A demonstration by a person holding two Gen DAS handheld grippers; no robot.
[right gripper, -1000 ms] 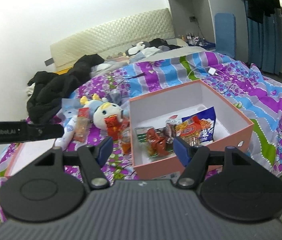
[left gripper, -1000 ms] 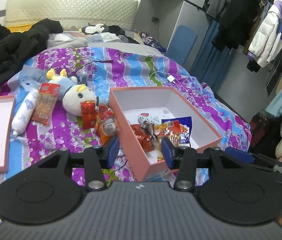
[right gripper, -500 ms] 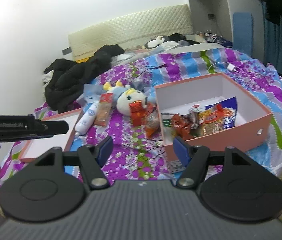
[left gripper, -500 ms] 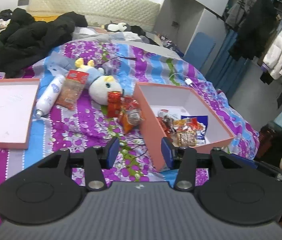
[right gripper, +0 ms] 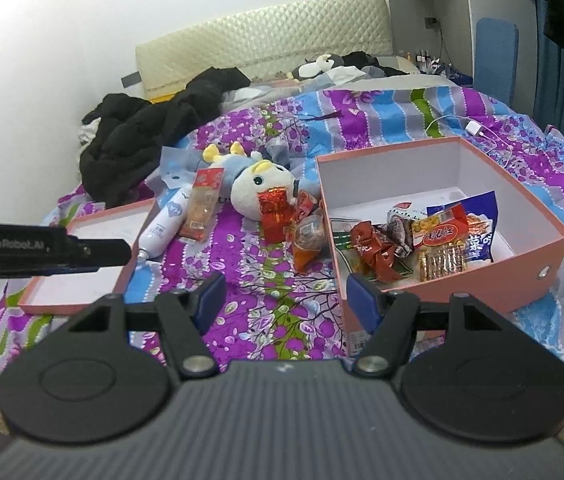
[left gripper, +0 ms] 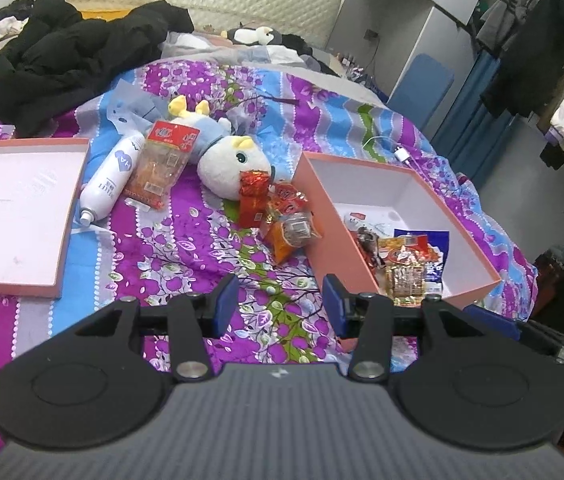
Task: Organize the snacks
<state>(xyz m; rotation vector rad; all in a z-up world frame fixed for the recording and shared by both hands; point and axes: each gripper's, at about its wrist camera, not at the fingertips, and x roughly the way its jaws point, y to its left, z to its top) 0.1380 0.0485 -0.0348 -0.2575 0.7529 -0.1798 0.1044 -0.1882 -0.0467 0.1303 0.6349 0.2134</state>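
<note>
A pink box (left gripper: 334, 236) (right gripper: 482, 292) sits open on the bed with several snack packs inside, among them a blue bag (right gripper: 478, 220) and a red wrapper (right gripper: 374, 248). Left of the box lie a red packet (left gripper: 251, 200) (right gripper: 275, 214) and an orange packet (left gripper: 288, 232) (right gripper: 308, 240). A long clear pack with a red top (left gripper: 161, 164) (right gripper: 201, 204) lies farther left. My left gripper (left gripper: 279, 300) hovers open over the bedspread in front of the loose packets. My right gripper (right gripper: 284, 300) is open too, nothing between its fingers, near the box's front left corner.
The pink box lid (left gripper: 13, 208) (right gripper: 77, 276) lies upturned at the left. A white spray bottle (left gripper: 111, 176), a white plush toy (left gripper: 225, 160) and a black coat pile (left gripper: 65, 56) are on the bed. A charger cable (right gripper: 474, 128) lies behind the box. Clothes hang at the right (left gripper: 542, 52).
Both views have swung left and drawn back from the box: the lid and the bottle have come into fuller view. Both grippers stay open with nothing held.
</note>
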